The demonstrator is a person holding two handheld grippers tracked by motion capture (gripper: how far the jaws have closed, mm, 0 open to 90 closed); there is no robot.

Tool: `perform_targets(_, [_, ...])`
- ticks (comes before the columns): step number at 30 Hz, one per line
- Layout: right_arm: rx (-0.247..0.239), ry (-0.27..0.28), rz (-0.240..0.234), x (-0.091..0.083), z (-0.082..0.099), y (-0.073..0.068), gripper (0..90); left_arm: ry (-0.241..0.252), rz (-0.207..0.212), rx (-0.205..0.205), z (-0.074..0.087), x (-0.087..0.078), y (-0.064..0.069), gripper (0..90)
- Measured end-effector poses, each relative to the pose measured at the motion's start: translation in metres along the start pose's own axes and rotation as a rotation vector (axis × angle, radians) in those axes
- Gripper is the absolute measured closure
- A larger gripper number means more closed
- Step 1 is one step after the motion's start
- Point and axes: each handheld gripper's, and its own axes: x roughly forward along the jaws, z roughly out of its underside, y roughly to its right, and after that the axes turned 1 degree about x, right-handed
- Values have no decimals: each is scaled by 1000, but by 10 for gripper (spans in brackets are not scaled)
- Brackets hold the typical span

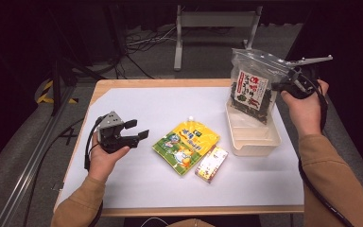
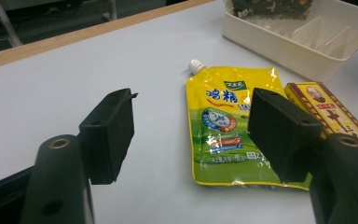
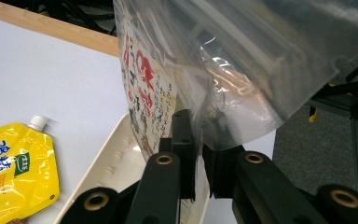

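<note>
Bag [image 1: 251, 87] hides tray's [image 1: 255, 142] far end.

I count one clear snack bag [image 1: 253, 85], one cream tray [image 1: 253, 137], one yellow spout pouch [image 1: 185, 144], one small box [image 1: 211, 163], two grippers.

Yellow-green pouch [image 1: 185, 146], cream tray [image 1: 254, 142]

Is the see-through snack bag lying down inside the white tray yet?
Not yet. The clear bag hangs upright, pinched in the right gripper, its bottom dipping into the white tray.
</note>
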Motion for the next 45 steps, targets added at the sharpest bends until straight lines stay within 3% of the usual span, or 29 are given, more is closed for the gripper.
perform_targets(7, [56, -8, -25, 1, 11, 10, 833, -13, -3, 0, 0, 6, 1, 293])
perform_targets(14, [65, -2, -42, -1, 17, 13, 806, -28, 6, -9, 0, 9, 0, 294])
perform_targets(25, [109, 44, -74, -15, 27, 20, 563, -46, 11, -27, -2, 15, -2, 243])
perform_targets(29, [81, 55, -61, -29, 33, 17, 529, -51, 12, -33, -3, 16, -1, 230])
perform_targets(37, [59, 79, -84, -50, 41, 13, 516, -88, -1, -10, -5, 20, 0, 242])
perform_targets(43, [17, 109, -157, -58, 47, 0, 499, -76, 22, -61, -7, 21, 0, 241])
perform_targets(45, [12, 115, -196, -59, 50, -6, 498, -80, 21, -59, -7, 21, 0, 241])
